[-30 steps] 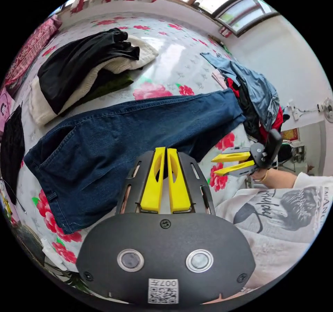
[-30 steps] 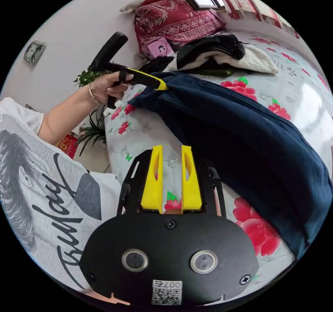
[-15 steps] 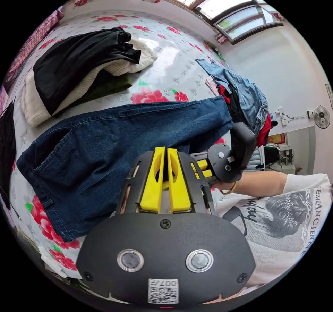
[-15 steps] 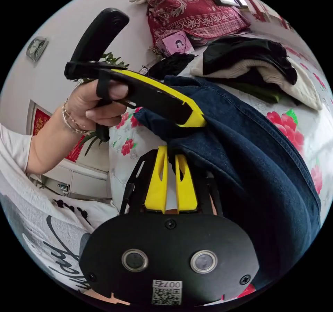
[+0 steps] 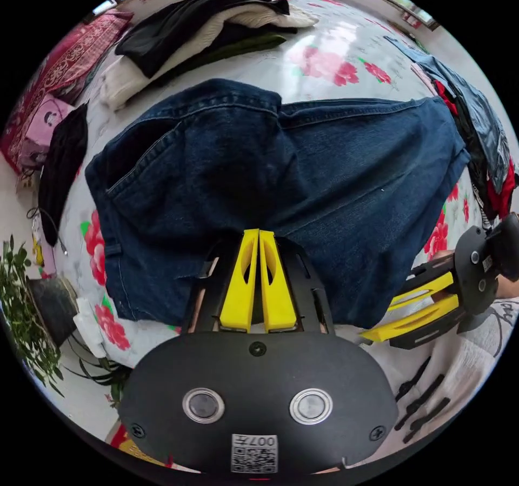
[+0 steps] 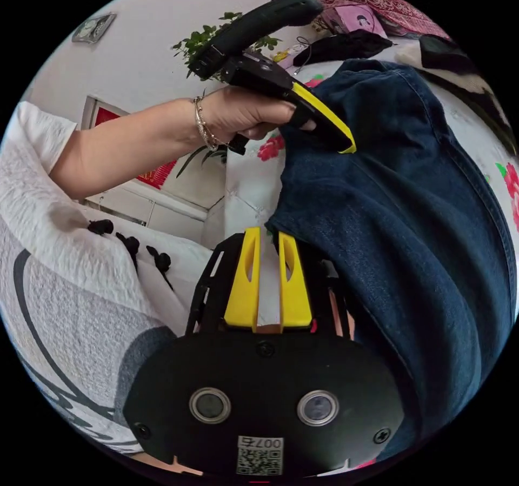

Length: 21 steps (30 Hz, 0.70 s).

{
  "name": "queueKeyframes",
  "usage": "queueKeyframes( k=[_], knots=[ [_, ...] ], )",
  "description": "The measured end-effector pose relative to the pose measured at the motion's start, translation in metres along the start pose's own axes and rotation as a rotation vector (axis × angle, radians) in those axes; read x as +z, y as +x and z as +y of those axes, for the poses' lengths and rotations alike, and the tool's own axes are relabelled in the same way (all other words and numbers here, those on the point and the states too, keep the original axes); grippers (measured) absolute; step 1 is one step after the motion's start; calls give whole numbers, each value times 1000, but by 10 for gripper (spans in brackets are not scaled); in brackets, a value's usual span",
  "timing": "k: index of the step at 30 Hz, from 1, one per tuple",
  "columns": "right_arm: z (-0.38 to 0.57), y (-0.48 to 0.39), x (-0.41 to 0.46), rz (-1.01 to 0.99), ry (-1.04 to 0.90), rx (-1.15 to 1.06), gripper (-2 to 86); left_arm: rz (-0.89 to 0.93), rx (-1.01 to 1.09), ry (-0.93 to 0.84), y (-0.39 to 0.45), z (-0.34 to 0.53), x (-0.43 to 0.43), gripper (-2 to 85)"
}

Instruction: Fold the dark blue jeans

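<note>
The dark blue jeans lie across the flowered bed, waist to the left and hems to the right. My left gripper is shut on the near edge of the jeans around mid-length. In the right gripper view, a hand holds that left gripper, pinching the denim from above. My right gripper has a narrow gap between its jaws, its tips at the corner of the denim edge. In the left gripper view, the right gripper sits just below the jeans' near edge with nothing clearly between its jaws.
A stack of folded black, cream and green clothes sits at the bed's far side. A loose pile of garments lies by the hems and a black garment by the waist. A potted plant stands beside the bed. The person's white shirt is close.
The left gripper stayed shut on the jeans' edge as its view tipped down over them. The right gripper drew away from beside the left one, toward the hem side.
</note>
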State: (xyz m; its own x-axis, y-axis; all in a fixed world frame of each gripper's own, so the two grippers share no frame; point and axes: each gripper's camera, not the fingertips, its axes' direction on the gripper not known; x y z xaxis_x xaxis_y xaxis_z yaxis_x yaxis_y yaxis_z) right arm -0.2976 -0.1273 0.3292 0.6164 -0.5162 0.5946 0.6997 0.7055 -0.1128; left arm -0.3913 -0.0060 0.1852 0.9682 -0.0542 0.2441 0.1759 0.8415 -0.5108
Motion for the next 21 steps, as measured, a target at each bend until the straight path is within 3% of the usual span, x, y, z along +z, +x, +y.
queueKeyframes(
  k=[3, 6, 9, 11, 14, 17, 21],
  knots=[
    [4, 3, 8, -188, -140, -15, 26, -78, -158, -29, -22, 32, 1, -10],
    [42, 14, -39, -120, 19, 68, 28, -109, -232, -5, -31, 51, -10, -10],
    [113, 34, -125, 82, 288, 300, 32, -125, -182, 92, -12, 65, -34, -9],
    [200, 49, -198, 311, 536, 592, 36, -104, -147, 130, 2, 68, -43, -8],
    [308, 50, -266, 611, 759, 948, 41, -9, -105, 167, 24, 67, -45, -4],
    [381, 60, -300, 716, 840, 1215, 48, 78, -88, 118, 40, 58, -32, 10],
    [410, 88, -312, 699, 784, 1329, 53, 111, -85, 59, 52, 49, -19, 25]
  ],
)
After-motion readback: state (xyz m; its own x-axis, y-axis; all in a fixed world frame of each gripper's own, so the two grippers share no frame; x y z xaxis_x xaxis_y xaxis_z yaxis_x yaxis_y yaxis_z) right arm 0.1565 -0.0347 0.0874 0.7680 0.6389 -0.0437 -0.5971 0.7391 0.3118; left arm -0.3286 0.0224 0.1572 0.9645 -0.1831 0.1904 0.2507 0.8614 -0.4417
